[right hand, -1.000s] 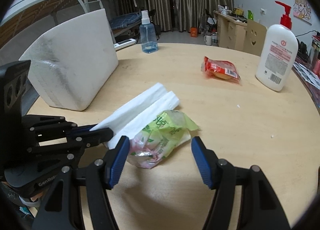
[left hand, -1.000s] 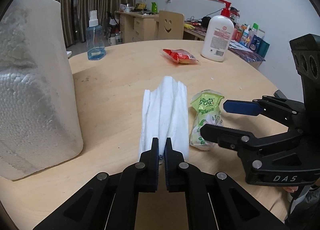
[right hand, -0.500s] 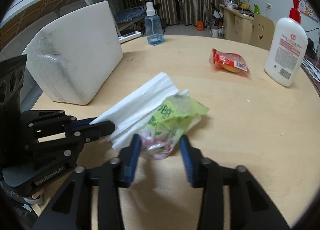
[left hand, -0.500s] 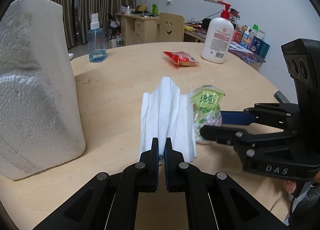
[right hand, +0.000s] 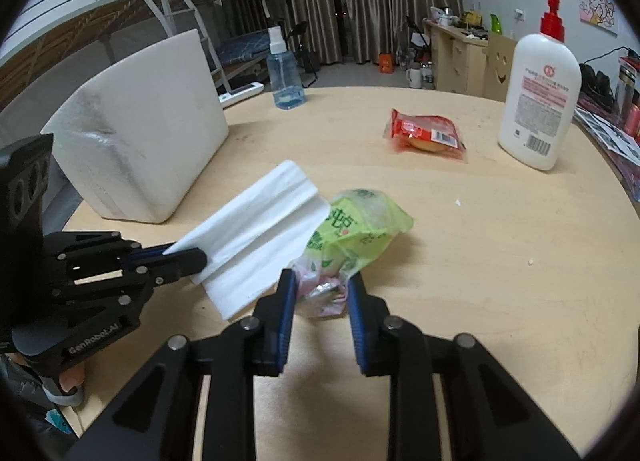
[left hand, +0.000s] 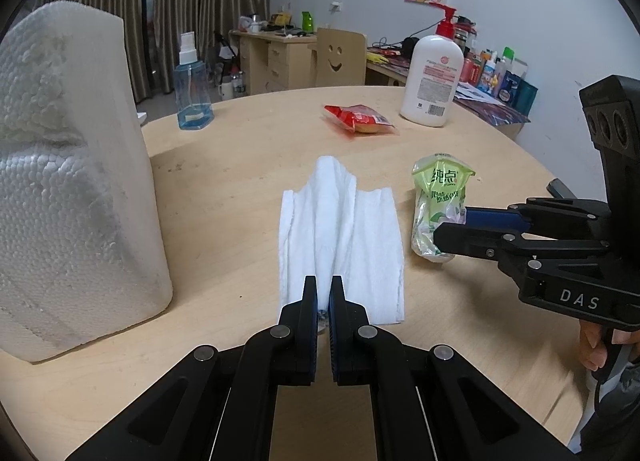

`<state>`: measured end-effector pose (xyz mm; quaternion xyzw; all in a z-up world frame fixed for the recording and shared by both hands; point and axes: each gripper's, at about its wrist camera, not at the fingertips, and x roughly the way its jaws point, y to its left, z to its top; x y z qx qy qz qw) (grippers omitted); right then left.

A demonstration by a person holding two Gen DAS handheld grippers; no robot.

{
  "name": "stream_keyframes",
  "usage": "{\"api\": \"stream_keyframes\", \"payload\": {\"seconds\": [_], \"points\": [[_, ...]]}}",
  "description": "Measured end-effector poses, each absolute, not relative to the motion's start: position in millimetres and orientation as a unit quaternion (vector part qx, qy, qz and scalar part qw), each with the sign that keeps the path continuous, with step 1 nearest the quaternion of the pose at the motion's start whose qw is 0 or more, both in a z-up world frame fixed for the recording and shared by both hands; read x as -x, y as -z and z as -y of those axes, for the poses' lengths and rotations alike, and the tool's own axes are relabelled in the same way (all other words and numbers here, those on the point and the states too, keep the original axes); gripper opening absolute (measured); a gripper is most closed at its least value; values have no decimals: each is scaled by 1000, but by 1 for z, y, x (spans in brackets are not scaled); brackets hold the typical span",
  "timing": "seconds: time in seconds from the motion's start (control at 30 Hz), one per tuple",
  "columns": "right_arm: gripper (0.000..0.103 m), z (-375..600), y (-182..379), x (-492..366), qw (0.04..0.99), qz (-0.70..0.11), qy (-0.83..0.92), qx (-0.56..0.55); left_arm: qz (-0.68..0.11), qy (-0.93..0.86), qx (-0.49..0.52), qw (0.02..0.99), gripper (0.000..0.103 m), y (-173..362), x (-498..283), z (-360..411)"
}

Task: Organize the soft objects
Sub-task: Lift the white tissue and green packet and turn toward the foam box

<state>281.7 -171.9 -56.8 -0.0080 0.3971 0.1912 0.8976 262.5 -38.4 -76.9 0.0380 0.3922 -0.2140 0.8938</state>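
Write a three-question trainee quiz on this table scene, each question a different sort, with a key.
1. True or false: the left gripper is shut on the white tissue.
2. What is between the right gripper's jaws? A) red snack packet B) green packet C) spray bottle
3. Fill in: the pump bottle's pump is ____ in colour.

Key: 1 true; 2 B; 3 red.

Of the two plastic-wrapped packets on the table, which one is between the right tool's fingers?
The green packet, beside the white tissue stack; the right tool has just been closing on its near end. The red packet lies untouched farther back, near the lotion bottle.
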Motion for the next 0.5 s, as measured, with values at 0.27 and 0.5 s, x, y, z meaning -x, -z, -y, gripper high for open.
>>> {"api": "stream_keyframes", "payload": {"seconds": [0.27,0.5], "points": [[29,173,54,-276,902,-385,-197,7,-392,217,-39,893,5,77,-262,39],[29,177,53,-274,902,-384,-196,2,-388,218,-38,895,5,76,-261,41]]}}
